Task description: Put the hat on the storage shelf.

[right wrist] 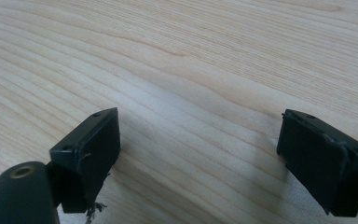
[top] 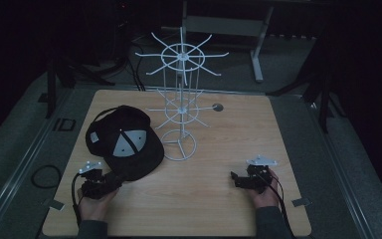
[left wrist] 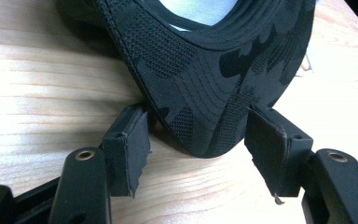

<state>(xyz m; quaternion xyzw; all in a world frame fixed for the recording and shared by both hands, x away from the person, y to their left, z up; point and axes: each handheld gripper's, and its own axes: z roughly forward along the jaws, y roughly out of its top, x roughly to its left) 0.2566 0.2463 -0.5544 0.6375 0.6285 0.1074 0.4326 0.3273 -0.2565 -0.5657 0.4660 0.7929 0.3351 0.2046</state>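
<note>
Left gripper (top: 110, 180): held low at 7 o'clock, fingers (left wrist: 130, 140) spread apart. Right gripper (top: 235, 179): held low at 5 o'clock, fingers (right wrist: 93, 140) spread wide.

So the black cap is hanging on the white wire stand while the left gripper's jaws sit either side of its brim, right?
Not quite. The black cap is not on the white wire stand; it lies on the wooden table beside the stand's base, as the high view shows. The rest holds: the left gripper has its jaws either side of the brim.
</note>
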